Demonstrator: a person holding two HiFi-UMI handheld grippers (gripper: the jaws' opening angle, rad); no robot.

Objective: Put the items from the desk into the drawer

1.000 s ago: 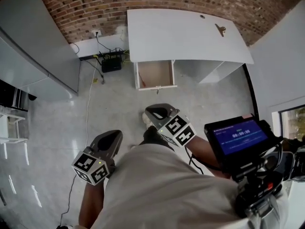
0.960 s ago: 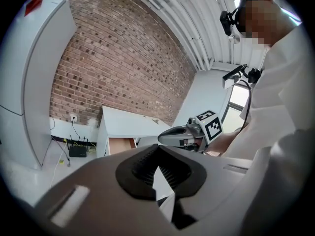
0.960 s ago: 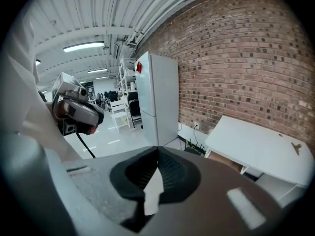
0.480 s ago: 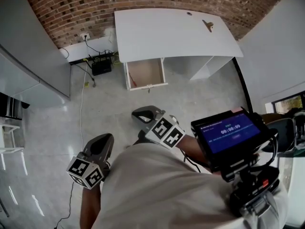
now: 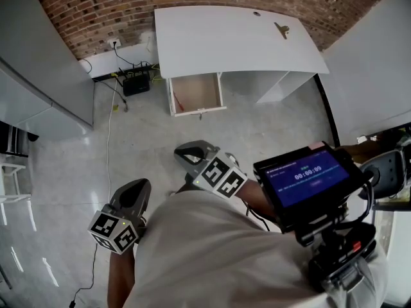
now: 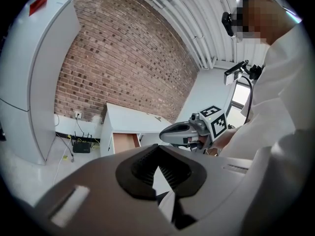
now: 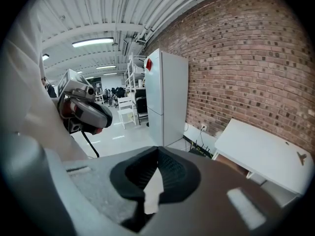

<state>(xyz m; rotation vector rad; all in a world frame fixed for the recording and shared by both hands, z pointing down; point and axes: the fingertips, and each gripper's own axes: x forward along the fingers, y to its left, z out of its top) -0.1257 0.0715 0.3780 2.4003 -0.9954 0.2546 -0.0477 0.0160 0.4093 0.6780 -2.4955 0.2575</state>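
A white desk point(image 5: 231, 40) stands against the brick wall, and its wooden drawer point(image 5: 196, 94) is pulled open below the left end. A small brownish item point(image 5: 280, 29) lies near the desk's far right, with a tiny dark item point(image 5: 256, 13) behind it. My left gripper point(image 5: 137, 187) and right gripper point(image 5: 187, 151) hang low by the person's body, far from the desk. Both are shut with nothing in them. In the left gripper view its jaws point(image 6: 158, 166) meet. The right gripper point(image 7: 156, 167) also has its jaws together, and the desk point(image 7: 261, 154) shows beyond it.
A black router point(image 5: 135, 85) and cables lie on the floor left of the desk. A tall grey cabinet point(image 5: 45, 76) stands at the left. A device with a blue screen point(image 5: 307, 177) is mounted on the person's chest. Grey floor lies between me and the drawer.
The desk and drawer have shifted a little left in the head view. Both grippers moved slightly left with the body and stayed shut.
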